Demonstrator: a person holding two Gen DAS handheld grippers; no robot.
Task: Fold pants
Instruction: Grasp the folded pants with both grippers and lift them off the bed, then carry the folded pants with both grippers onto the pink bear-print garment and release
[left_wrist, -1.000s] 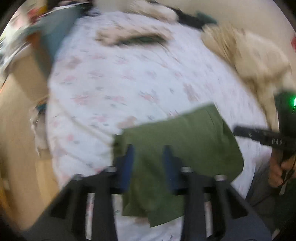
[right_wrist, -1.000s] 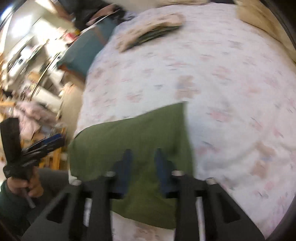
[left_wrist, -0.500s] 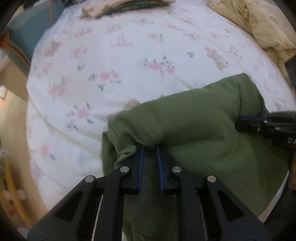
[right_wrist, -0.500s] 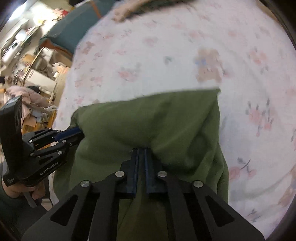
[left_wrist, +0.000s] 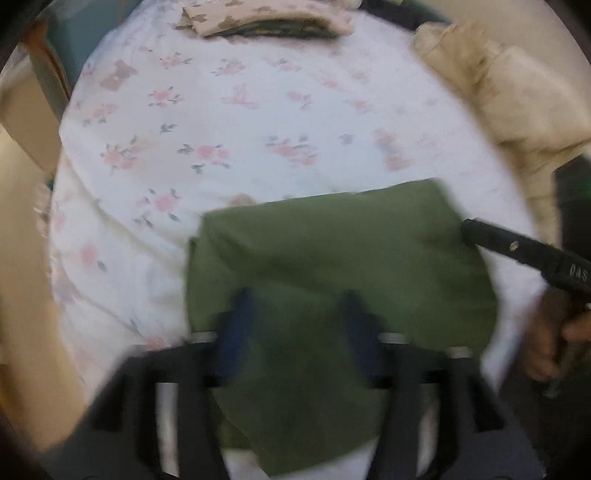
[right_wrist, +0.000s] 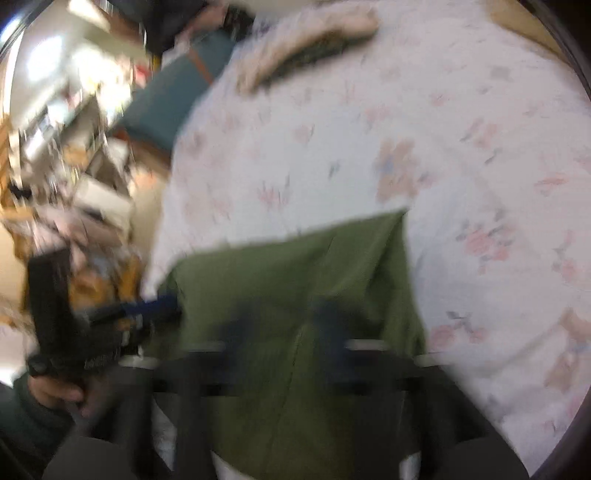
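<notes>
The green pants (left_wrist: 332, 258) lie folded into a flat rectangle on the flowered bed sheet (left_wrist: 221, 140), near its front edge. They also show in the right wrist view (right_wrist: 295, 280). My left gripper (left_wrist: 299, 325) is open and empty, its blue-padded fingers spread just above the pants' near part. My right gripper (right_wrist: 284, 328) is open and empty over the same fold. The right gripper shows from the side in the left wrist view (left_wrist: 517, 251), at the pants' right edge. The left gripper shows in the right wrist view (right_wrist: 140, 310), at their left edge.
A folded stack of floral and dark cloth (left_wrist: 266, 22) lies at the far end of the bed. A cream blanket (left_wrist: 509, 96) is bunched at the right. A teal chair (right_wrist: 173, 96) and cluttered furniture (right_wrist: 66, 122) stand to the left of the bed.
Half a second ago both grippers were shut on the pants' folded edge. Now both are open and drawn back, and the pants lie flat on the sheet.
</notes>
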